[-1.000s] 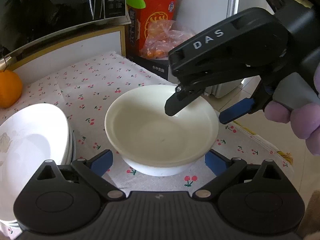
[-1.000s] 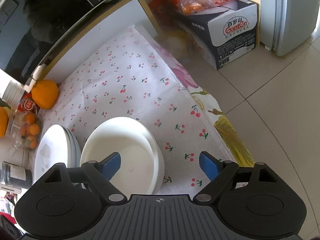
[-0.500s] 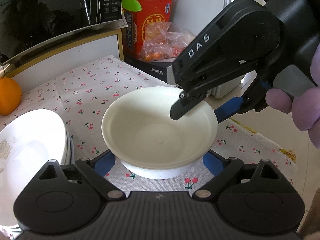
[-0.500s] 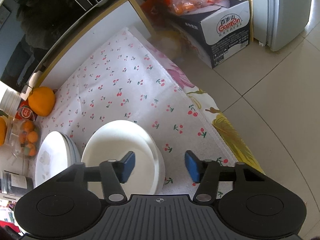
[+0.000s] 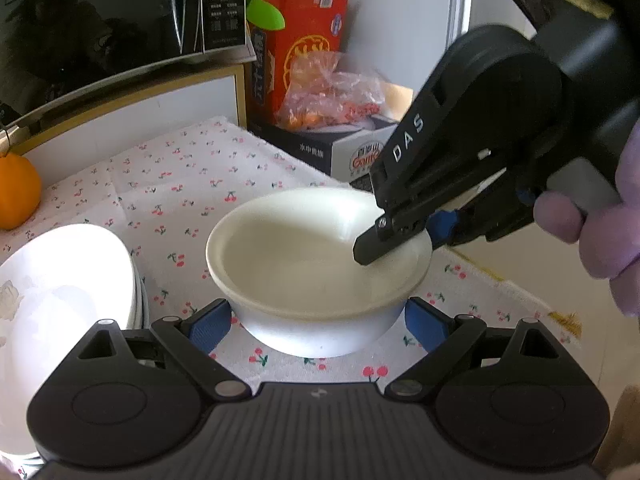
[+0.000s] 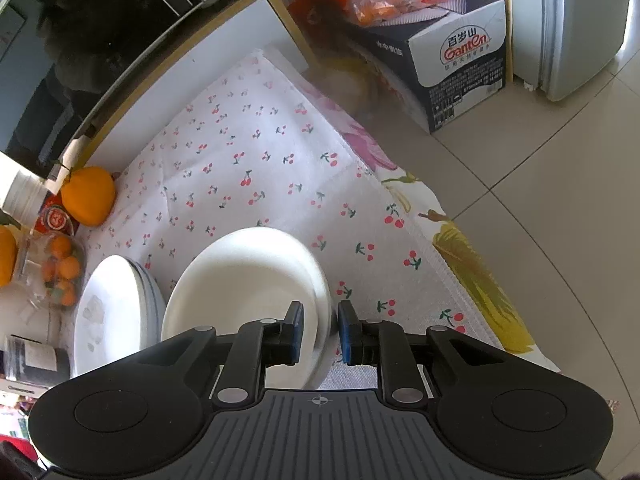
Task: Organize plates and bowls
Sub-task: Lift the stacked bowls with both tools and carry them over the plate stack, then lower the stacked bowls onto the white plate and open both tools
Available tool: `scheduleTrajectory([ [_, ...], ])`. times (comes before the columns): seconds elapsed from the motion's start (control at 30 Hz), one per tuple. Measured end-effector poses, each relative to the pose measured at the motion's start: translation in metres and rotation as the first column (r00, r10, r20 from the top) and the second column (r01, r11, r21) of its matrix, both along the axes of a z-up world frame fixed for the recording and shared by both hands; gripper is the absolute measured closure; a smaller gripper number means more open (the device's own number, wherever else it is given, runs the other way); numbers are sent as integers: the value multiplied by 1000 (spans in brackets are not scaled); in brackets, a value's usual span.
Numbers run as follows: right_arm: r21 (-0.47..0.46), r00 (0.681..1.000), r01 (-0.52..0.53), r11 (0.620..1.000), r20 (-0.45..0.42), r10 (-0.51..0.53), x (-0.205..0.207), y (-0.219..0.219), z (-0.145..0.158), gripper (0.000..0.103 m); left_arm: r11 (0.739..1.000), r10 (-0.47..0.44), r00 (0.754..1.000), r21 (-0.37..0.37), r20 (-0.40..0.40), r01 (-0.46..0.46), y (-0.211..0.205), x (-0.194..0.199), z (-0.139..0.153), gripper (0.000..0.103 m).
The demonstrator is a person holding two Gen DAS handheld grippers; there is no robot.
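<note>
A deep white ceramic bowl [image 6: 248,280] sits on the cherry-print cloth [image 6: 256,168] covering the bench, beside a stack of white plates [image 6: 112,312], not yet nested anywhere. The right gripper [image 6: 320,332] is closing on the bowl's rim; the left gripper [image 5: 316,324] stands wide around its base. Beyond: a microwave [image 5: 120,12], an orange [image 6: 88,196], tiled floor [image 6: 560,208].

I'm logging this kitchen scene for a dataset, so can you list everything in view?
bowl: one, white, on cloth, rim between right gripper's pads
plates: a stack, white, left of bowl
tablecloth: one, cherry print
oranges: several, far left
microwave: one, black, behind
Ganten box: one, on floor
orange bag: one, on box
red carton: one, behind
left gripper: open, flanking bowl
right gripper: closing on bowl rim
hand: purple glove
</note>
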State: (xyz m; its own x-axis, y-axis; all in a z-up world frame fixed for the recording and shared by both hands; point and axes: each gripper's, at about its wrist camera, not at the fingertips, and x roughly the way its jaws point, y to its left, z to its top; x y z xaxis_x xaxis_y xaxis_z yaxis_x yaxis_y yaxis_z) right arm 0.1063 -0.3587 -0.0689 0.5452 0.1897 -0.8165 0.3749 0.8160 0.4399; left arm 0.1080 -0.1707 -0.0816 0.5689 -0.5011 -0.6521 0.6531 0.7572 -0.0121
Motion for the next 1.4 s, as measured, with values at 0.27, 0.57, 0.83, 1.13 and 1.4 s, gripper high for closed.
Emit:
scheduleTrajectory([
  [0.27, 1, 999, 10, 1000, 51, -10, -4, 0, 14, 85, 1000, 5, 1000, -23, 18, -5, 4, 1, 10, 13],
  [0.57, 8, 992, -2, 1000, 123, 1, -4, 13, 33, 85, 999, 25, 999, -47, 42, -23, 21, 5, 27, 14],
  [0.83, 24, 981, -42, 999, 191, 36, 3, 42, 51, 85, 997, 54, 997, -55, 60, -51, 50, 8, 45, 14],
  [1.13, 40, 971, -94, 995, 225, 83, 18, 82, 56, 85, 994, 102, 992, -39, 70, -100, 85, 15, 52, 14],
  [1.4, 41, 960, -135, 990, 251, 121, 30, 114, 50, 85, 989, 147, 988, -29, 52, -146, 109, 26, 50, 15],
])
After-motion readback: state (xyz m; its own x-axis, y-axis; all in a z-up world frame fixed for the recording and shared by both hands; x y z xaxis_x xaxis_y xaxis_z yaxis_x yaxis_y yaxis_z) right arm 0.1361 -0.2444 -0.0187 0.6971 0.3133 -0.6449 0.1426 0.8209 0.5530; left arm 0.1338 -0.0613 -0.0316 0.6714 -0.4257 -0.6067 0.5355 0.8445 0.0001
